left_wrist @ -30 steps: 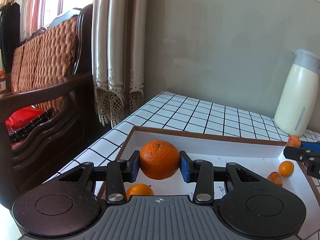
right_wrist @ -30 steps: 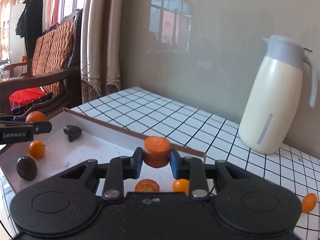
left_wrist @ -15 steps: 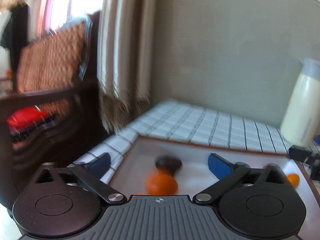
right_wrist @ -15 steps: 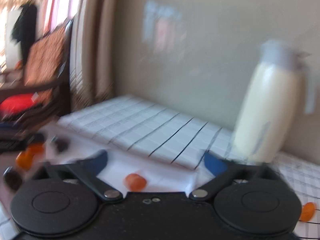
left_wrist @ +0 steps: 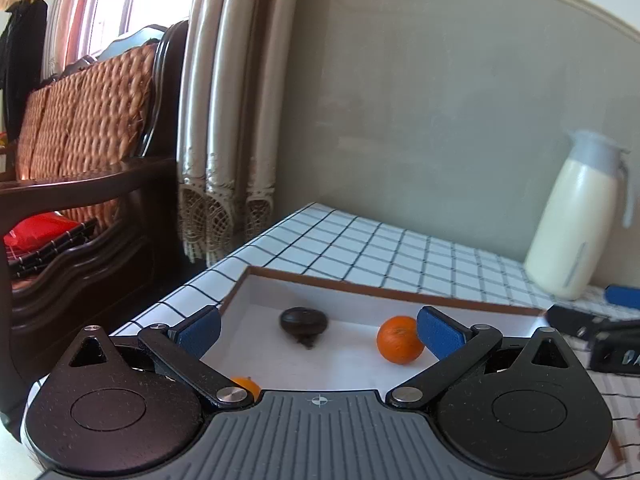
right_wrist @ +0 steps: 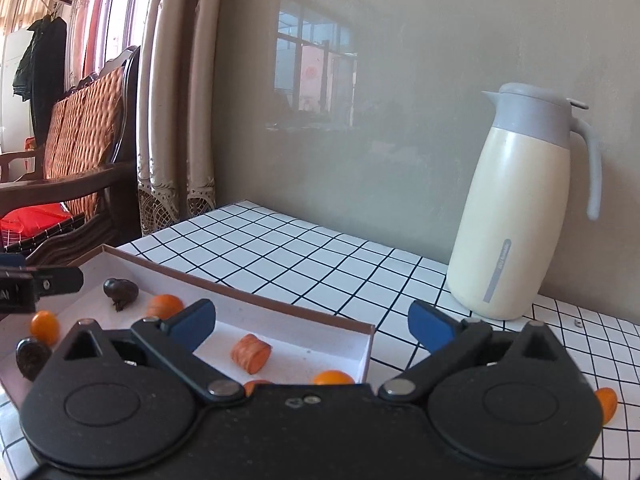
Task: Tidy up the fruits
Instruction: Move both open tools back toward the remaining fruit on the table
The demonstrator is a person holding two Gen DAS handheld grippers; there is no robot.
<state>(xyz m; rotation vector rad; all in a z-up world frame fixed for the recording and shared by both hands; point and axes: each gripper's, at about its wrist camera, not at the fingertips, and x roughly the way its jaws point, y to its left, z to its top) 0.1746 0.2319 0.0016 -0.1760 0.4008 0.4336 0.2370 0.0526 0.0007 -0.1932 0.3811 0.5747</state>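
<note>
A shallow white tray with a brown rim (left_wrist: pixel 360 286) (right_wrist: pixel 280 312) lies on the tiled table. In the left wrist view my left gripper (left_wrist: pixel 320 328) is open and empty above the tray; an orange (left_wrist: pixel 400 340) lies by its right finger, a dark fruit (left_wrist: pixel 303 321) in the middle, a small orange fruit (left_wrist: pixel 245 385) near the gripper body. In the right wrist view my right gripper (right_wrist: pixel 312 326) is open and empty above the tray's right end; a carrot chunk (right_wrist: pixel 251 353) lies below it, with the orange (right_wrist: pixel 165 306), dark fruits (right_wrist: pixel 121 289) (right_wrist: pixel 32 357) and small orange fruits (right_wrist: pixel 45 326) (right_wrist: pixel 333 378).
A cream thermos jug (right_wrist: pixel 516 216) (left_wrist: pixel 576 216) stands at the back right of the table. An orange piece (right_wrist: pixel 606 404) lies on the tiles to the right outside the tray. A wooden wicker chair (left_wrist: pixel 80 168) and curtains (left_wrist: pixel 224 120) stand left of the table edge.
Both grippers opened and drew back. The left let go of the orange, which now lies in the tray. The right let go of the carrot chunk, which now lies in the tray.
</note>
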